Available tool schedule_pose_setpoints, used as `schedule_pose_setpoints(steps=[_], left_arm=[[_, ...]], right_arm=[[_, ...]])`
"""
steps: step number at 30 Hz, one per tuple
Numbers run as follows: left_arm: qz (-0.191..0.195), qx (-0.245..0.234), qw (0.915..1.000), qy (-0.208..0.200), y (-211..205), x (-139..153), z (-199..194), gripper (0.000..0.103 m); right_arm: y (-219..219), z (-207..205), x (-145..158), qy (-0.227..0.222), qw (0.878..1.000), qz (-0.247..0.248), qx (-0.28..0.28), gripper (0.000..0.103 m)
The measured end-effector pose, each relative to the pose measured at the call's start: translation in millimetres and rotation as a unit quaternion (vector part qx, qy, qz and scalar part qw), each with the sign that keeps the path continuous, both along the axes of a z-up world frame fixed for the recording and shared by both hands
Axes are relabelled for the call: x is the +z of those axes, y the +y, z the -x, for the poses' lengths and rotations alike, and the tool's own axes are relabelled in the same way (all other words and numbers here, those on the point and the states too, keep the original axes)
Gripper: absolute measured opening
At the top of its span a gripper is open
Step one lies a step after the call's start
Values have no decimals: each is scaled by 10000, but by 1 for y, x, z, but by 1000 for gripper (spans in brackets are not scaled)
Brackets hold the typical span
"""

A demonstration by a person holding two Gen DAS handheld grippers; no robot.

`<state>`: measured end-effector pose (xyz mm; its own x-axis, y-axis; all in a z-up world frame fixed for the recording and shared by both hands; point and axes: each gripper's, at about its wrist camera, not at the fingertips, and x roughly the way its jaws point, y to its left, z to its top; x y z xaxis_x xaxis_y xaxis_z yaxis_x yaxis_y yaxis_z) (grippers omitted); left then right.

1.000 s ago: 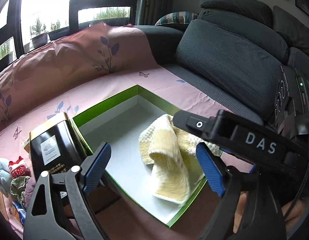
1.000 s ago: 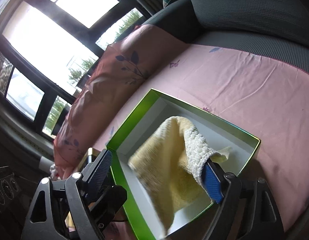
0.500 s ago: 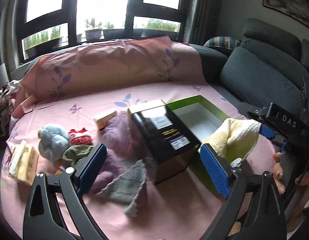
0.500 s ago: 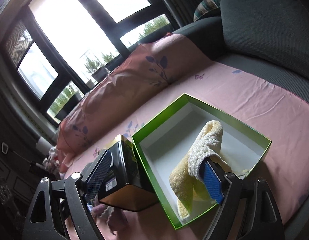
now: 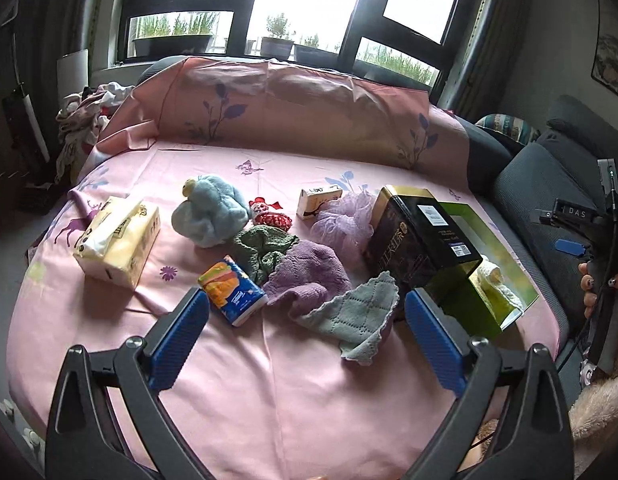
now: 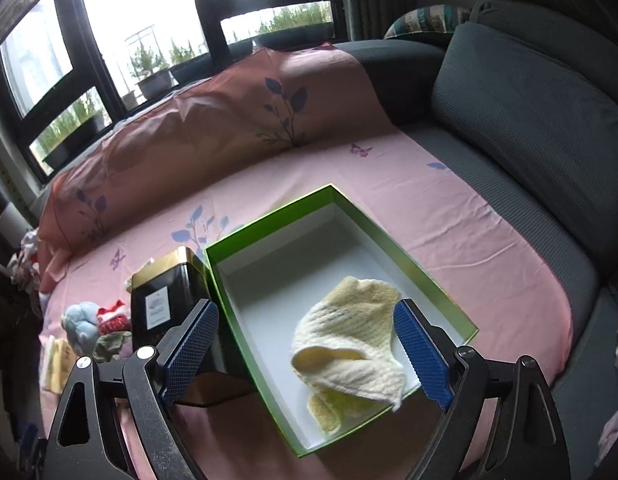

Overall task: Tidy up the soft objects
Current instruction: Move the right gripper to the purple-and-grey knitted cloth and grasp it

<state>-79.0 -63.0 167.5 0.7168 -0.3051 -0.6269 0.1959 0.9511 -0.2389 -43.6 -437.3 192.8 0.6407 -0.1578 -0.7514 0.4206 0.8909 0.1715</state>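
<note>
- The yellow knitted cloth (image 6: 349, 344) lies crumpled inside the green box (image 6: 269, 216), toward its near corner; nothing grips it, so it looks already sorted, the first soft thing in the box.
- The right gripper (image 6: 305, 352) hangs above that cloth with its jaws spread wide. They have just been opening, and the cloth sits below the gap, free of the blue pads.
- The left gripper (image 5: 305, 336) is also open wide and empty, its widening having just about finished. It points down at the heap in the middle of the pink sheet (image 5: 269, 380), which I take as lining up the next pick.
- Nearest its jaws is the grey-green cloth (image 5: 353, 316), spread flat and overlapping the purple knitted cloth (image 5: 305, 276); a loose edge like that should be easy to pinch.
- Beyond lie a green knitted piece (image 5: 265, 248), a blue plush toy (image 5: 209, 212), a small red doll (image 5: 269, 216) and a lilac mesh puff (image 5: 345, 224), all still to be moved.
- The black tin (image 5: 413, 240) stands touching the box's left wall, between the heap and the box, so anything carried over has to be lifted across it.
- The tissue pack (image 5: 117, 240), the small orange-and-blue packet (image 5: 233, 296) and a small carton (image 5: 319, 202) lie among the soft things; whether they belong in the box I cannot say.
</note>
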Motion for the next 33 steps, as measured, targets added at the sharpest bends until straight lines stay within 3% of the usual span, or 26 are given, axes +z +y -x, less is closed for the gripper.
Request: schedule_pose_setpoints(steps=[3,9,15,20,25,27,28,29,31,33], left_arm=[[101,106,9999,22,13,-2,6,98],[55,460,9988,145,36,-16,13,98],[77,818,9960,361,60,-39,21,98],[147,1087,9919,636,80,-61,26,98],[239,1175,9893,834,95,-74,27,98],[236,1217,9883,890,99,-77,27,98],[245,1241,9877,915,101,-79,27,98],[260,1257,9872,942,102,-81,27,98],[291,1249,9869,984,105,-84,26,98],[301,1269,9861,1025,106,-87,24,98]], right_arm=[[7,15,9,-195,9997,-84,144,90],[60,36,3,-708,9899,-766,965,90],[132,30,-48,-525,9864,-811,1328,90],[181,7,-104,15,9851,-835,1506,88],[210,-12,-141,288,9847,-659,1587,69],[214,-16,-147,292,9857,-600,1548,39],[216,-15,-148,250,9873,-405,1519,28],[217,-13,-146,158,9878,-238,1532,10],[219,-7,-143,6,9867,-170,1615,6],[217,1,-136,-95,9815,-427,1866,4]])
